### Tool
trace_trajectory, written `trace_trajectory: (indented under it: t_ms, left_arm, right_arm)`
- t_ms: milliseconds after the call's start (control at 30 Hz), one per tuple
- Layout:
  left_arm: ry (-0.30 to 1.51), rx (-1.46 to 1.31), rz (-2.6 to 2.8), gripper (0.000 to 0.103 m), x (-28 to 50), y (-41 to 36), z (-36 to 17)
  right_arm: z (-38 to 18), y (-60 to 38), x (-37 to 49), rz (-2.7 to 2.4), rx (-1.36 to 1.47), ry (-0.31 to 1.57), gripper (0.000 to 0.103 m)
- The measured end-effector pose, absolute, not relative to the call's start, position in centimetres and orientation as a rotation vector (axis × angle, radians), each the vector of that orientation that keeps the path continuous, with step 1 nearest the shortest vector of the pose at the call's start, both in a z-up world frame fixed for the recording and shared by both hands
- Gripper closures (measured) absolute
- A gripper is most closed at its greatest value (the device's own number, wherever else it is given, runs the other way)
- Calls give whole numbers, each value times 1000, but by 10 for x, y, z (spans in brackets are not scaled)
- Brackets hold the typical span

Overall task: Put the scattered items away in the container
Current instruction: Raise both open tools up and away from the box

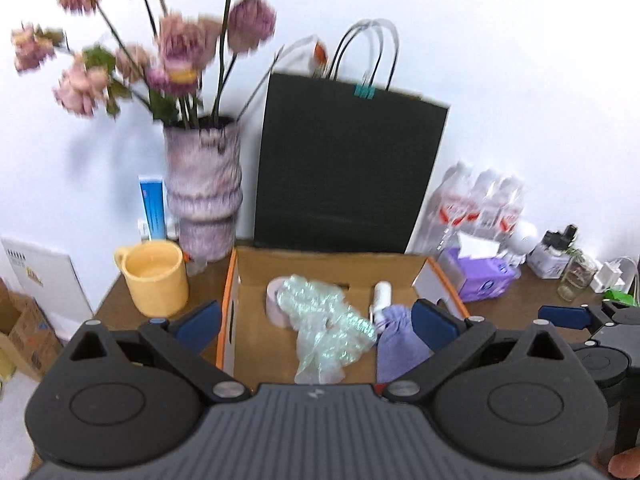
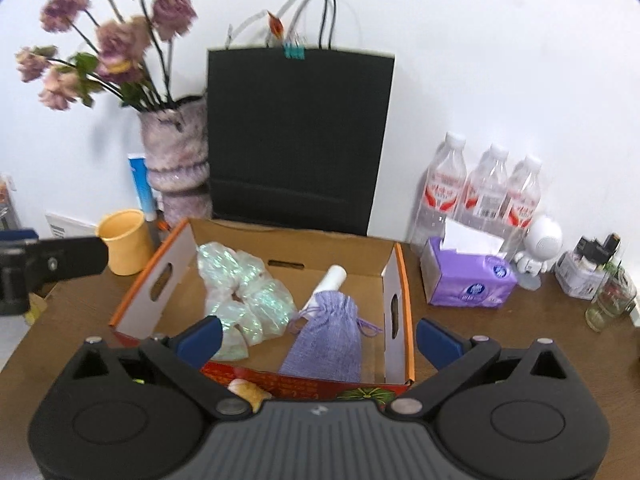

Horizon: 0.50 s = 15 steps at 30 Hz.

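A cardboard box with orange edges [image 1: 320, 266] [image 2: 288, 246] stands open on the brown table. Inside lie an iridescent plastic bag [image 1: 324, 324] [image 2: 240, 292], a purple drawstring pouch [image 1: 396, 340] [image 2: 326, 344], a white tube [image 1: 382, 294] [image 2: 332, 278] and a pink roll [image 1: 276, 304] half under the bag. My left gripper [image 1: 316, 322] hovers open above the box's near side, holding nothing. My right gripper [image 2: 318, 338] is open too, empty, over the box's front wall. One blue finger [image 1: 564, 316] of the right gripper shows at the right of the left wrist view.
Behind the box stand a black paper bag [image 2: 296, 140] and a vase of pink flowers [image 2: 176, 168]. A yellow mug [image 2: 126, 242] sits left of the box. To the right are a purple tissue box [image 2: 468, 284], water bottles [image 2: 484, 192] and a glass jar [image 2: 610, 300].
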<state>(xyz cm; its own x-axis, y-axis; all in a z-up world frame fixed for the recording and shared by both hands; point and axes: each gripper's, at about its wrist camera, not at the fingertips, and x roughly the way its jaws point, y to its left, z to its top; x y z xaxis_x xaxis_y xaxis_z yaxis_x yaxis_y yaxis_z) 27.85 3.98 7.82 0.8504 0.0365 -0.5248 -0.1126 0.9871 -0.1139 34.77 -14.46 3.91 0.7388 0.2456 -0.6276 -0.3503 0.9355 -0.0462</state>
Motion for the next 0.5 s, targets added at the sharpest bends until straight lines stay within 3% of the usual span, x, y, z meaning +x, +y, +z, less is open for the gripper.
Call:
trace_trajectory:
  t_ms: [500]
  left_arm:
    - [388, -123, -20, 0, 186, 30, 105]
  right_arm:
    - [74, -179, 249, 356, -199, 475, 0]
